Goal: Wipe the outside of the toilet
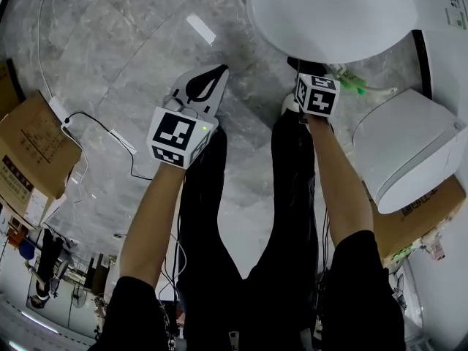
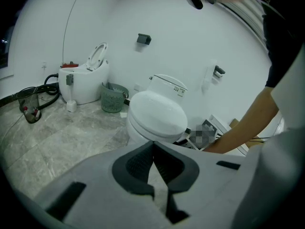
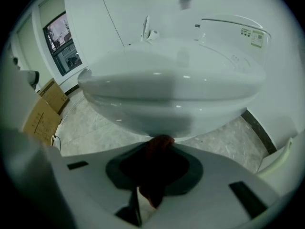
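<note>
The white toilet (image 1: 329,13) with its lid shut fills the top of the head view, and its bowl (image 3: 171,94) looms close in the right gripper view. My right gripper (image 3: 159,149) is shut on a dark red cloth (image 3: 155,168) whose tip sits right under the bowl's front underside. In the head view the right gripper (image 1: 307,70) is tucked below the bowl's rim. My left gripper (image 1: 208,79) hangs over the floor to the left with jaws shut and nothing between them. The same toilet (image 2: 157,116) stands beyond the left gripper (image 2: 153,149).
A second white toilet (image 1: 409,152) sits on a cardboard box at the right. Cardboard boxes (image 1: 33,141) and a cable (image 1: 102,130) lie left on the grey tile floor. Another toilet (image 2: 83,80) and a green basket (image 2: 113,98) stand by the far wall.
</note>
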A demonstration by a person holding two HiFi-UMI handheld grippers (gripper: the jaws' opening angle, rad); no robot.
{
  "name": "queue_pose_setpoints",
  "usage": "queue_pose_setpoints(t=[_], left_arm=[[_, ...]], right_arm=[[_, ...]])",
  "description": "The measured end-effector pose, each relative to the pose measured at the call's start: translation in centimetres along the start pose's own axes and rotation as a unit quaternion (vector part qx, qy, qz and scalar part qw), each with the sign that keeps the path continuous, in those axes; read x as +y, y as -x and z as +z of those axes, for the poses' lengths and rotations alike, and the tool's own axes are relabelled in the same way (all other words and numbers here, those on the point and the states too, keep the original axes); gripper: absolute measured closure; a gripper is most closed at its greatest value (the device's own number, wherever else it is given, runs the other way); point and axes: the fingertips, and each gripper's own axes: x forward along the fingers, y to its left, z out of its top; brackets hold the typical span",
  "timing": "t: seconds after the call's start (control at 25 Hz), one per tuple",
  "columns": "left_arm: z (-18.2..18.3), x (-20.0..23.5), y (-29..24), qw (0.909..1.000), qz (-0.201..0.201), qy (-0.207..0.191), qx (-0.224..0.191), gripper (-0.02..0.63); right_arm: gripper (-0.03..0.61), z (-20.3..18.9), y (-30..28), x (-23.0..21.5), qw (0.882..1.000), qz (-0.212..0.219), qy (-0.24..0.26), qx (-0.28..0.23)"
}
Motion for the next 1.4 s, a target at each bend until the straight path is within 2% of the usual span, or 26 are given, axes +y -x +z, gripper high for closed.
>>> queue_pose_setpoints(t=[0.2, 0.4, 0.64, 0.92, 1.08, 1.24, 1.4], left_arm=[[-0.8, 3.0, 2.6, 0.9999, 0.009, 0.006, 0.001, 0.611], [-1.2, 6.1, 5.4, 0.9997, 0.022, 0.012, -0.003, 0.611], [-1.4, 9.8, 8.9, 0.9990, 0.038, 0.020, -0.010, 0.611], [-0.2, 12.6, 13.0, 0.9983, 0.048, 0.019, -0.026, 0.611], [2.6, 13.5, 16.3, 0.9981, 0.051, 0.011, -0.033, 0.610], [7.4, 12.5, 21.1, 0.9983, 0.046, 0.000, -0.034, 0.609], [13.8, 11.7, 26.0, 0.9976, 0.046, -0.020, -0.046, 0.609]], right_arm=[[0.506, 0.8, -0.9, 5.5, 1.000, 0.012, -0.016, -0.001], [0.506, 2.4, -1.5, 9.6, 0.999, 0.004, -0.036, -0.014], [0.508, 6.1, -2.3, 15.1, 0.998, 0.016, -0.041, -0.042], [0.506, 10.7, -1.5, 18.0, 0.996, 0.001, -0.075, -0.057], [0.505, 12.7, 2.5, 20.7, 0.996, 0.008, -0.068, -0.056], [0.502, 14.8, 10.6, 23.7, 0.995, 0.026, -0.066, -0.065], [0.499, 20.3, 19.5, 26.0, 0.993, 0.046, -0.031, -0.103]])
